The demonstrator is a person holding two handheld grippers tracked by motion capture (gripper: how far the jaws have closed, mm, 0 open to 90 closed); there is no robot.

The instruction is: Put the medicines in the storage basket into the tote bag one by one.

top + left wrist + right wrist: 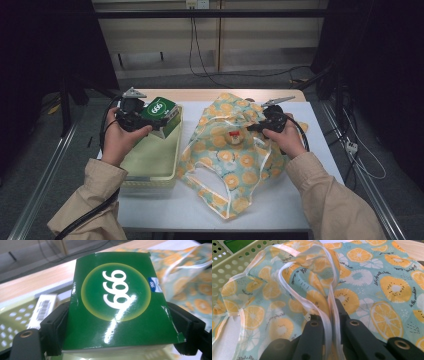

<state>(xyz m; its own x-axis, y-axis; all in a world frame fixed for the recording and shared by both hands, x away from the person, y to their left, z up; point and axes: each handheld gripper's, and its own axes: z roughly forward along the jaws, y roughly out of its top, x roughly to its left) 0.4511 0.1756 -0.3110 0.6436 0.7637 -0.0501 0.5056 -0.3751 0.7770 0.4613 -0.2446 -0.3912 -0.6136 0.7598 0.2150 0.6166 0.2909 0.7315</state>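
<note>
2 grippers were at work, and each was closed on something. In the high view, the left gripper (150, 119) was seen raised above the pale green basket (150, 177), with a green box (159, 111) clamped between its jaws; the box hung just over the basket's far end, clear of its floor. To the right of that gripper, across a narrow strip of table (280, 210), the fruit-print bag (225, 165) lay spread out and crumpled. The right gripper (254, 127) was pressed into the bag's upper part, with fabric pinched and lifted into a ridge at its tips.

In the left gripper view, the box (117, 302) was held flat across the wide-set jaws, its 2 side edges squeezed by the pads, its printed face turned up. Below and to the left of the jaws, the perforated basket (15, 325) and a second, white carton (42, 310) were visible; the bag (190, 285) lay ahead and to the right.

In the right gripper view, the jaws were shut tight on a white-trimmed edge of the bag (329, 307), the fabric (287, 290) billowing ahead of them into a loose mouth. The basket wall (239, 262) stood beyond, at the upper left.

The step in hand was judged to be the transfer of the box from basket to bag. The next move would call for the box to be carried rightward to the held-open mouth, tilted edge-first, and slid in while the trim was kept lifted.
</note>
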